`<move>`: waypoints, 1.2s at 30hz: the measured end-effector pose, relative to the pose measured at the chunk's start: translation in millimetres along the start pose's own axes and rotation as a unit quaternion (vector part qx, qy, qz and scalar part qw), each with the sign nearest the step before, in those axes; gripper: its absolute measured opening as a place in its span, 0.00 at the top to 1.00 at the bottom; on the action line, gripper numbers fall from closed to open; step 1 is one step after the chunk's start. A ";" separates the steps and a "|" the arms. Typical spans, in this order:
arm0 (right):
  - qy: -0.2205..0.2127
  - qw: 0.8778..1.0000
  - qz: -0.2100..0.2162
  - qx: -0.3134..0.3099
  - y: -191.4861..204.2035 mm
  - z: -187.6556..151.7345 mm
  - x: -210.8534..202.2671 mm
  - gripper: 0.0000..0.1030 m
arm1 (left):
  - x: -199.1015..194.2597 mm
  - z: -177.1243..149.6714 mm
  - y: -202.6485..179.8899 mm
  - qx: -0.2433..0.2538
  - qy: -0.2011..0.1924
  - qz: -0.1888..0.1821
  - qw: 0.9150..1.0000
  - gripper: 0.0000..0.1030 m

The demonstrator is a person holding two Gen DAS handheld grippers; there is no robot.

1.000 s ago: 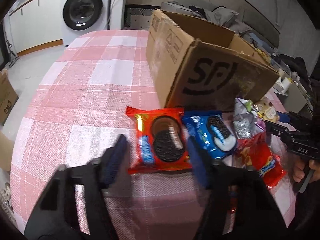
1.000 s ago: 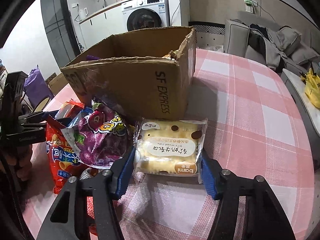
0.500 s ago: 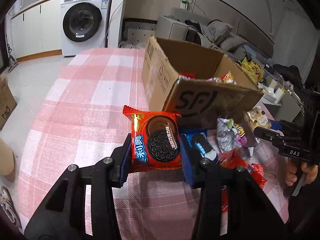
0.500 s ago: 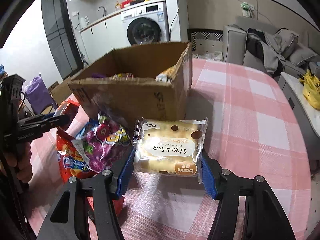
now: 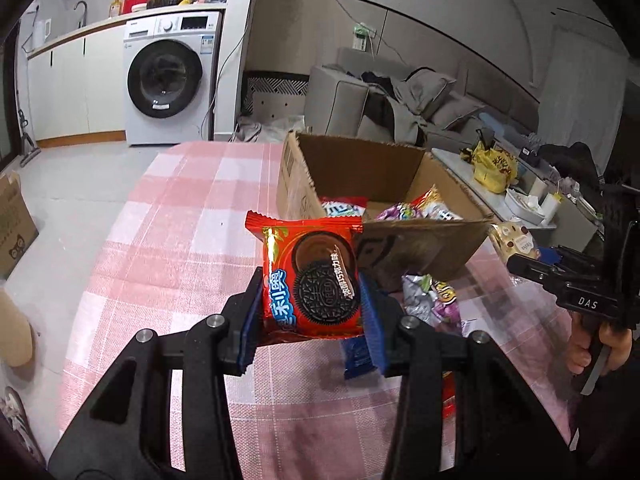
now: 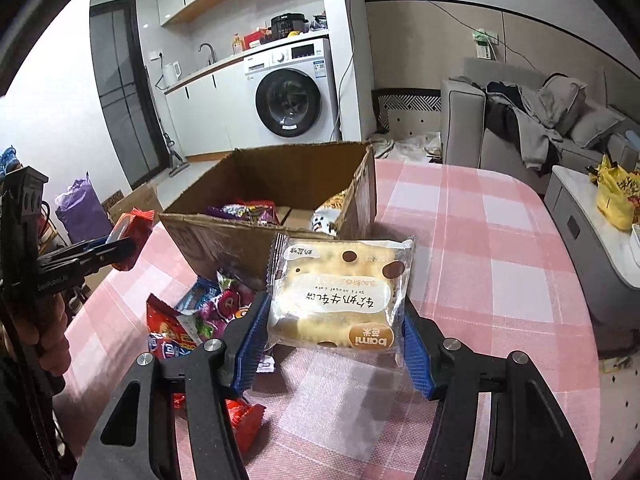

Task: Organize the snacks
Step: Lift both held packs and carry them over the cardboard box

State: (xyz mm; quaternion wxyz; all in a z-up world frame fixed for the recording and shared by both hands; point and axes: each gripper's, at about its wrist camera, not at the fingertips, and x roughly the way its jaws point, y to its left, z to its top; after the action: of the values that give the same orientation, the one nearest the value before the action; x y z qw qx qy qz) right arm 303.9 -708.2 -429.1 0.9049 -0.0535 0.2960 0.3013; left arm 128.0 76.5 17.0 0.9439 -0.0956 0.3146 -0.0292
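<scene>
We take the open cardboard box (image 5: 404, 240) on the pink checked tablecloth (image 5: 168, 216) as our landmark. Our left gripper (image 5: 312, 316) is clamped on a red Oreo packet (image 5: 310, 280), which we hold in the air just in front of the box's near left corner, its blue pads (image 5: 250, 328) pressing both side edges. Our right gripper (image 6: 334, 340) is closed on a clear-wrapped bami nougat cake (image 6: 340, 300), lifted just in front of the box's near right corner. Inside the box lie several snack packets (image 6: 248, 212). On the cloth before the box's front wall sit a purple snack bag (image 6: 224, 304), a red snack bag (image 6: 168, 332) and a blue Oreo packet (image 5: 356, 356), close together.
</scene>
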 end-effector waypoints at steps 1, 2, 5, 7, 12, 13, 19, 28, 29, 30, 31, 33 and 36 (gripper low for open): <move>-0.003 1.000 0.001 0.000 0.9 0.4 -1.8 0.41 | -2.4 0.2 -1.1 0.001 -0.002 0.000 1.000 0.61; -0.006 1.000 0.001 0.000 1.5 1.2 -3.8 0.41 | -5.3 1.0 -2.6 0.001 -0.004 -0.001 1.000 0.61; -0.014 1.000 0.003 0.000 4.3 3.8 -8.9 0.41 | -12.8 1.6 -7.6 0.006 -0.010 -0.002 1.000 0.61; -0.017 1.000 0.005 -0.001 6.6 4.5 -12.1 0.40 | -15.1 2.5 -12.0 0.011 -0.015 0.000 1.000 0.61; -0.024 1.000 0.011 -0.004 13.0 6.0 -16.9 0.41 | -27.0 4.5 -23.8 0.024 -0.027 0.000 0.999 0.61; -0.026 1.000 0.012 -0.005 14.4 6.0 -17.9 0.41 | -30.1 4.6 -25.9 0.026 -0.029 -0.001 0.999 0.61; -0.034 0.999 0.017 -0.006 17.1 7.6 -22.8 0.40 | -40.0 5.8 -35.7 0.033 -0.036 -0.005 0.999 0.61; -0.046 0.999 0.022 -0.001 15.9 13.0 -21.8 0.40 | -41.1 11.1 -40.5 0.034 -0.037 -0.012 0.999 0.61; -0.045 0.999 0.021 -0.001 16.1 14.6 -21.1 0.40 | -40.8 11.8 -41.0 0.033 -0.037 -0.012 0.999 0.61; -0.046 0.999 0.022 -0.002 16.0 14.5 -21.1 0.40 | -40.8 12.0 -41.3 0.033 -0.036 -0.013 0.999 0.61; -0.046 0.999 0.023 -0.002 16.2 15.5 -20.8 0.40 | -40.1 13.0 -41.7 0.033 -0.036 -0.015 0.999 0.61; -0.048 0.999 0.025 -0.004 17.5 18.7 -21.3 0.40 | -38.8 16.1 -43.9 0.033 -0.037 -0.016 0.999 0.61; -0.049 0.998 0.027 -0.007 19.1 25.2 -20.7 0.40 | -38.5 21.1 -45.7 0.034 -0.041 -0.017 0.998 0.61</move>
State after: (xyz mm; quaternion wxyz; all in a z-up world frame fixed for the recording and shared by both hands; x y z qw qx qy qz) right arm 292.2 -696.4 -395.2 0.9095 -0.0371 0.2502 0.3299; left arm 110.1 39.6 65.3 0.9582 -0.0697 0.2727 -0.0517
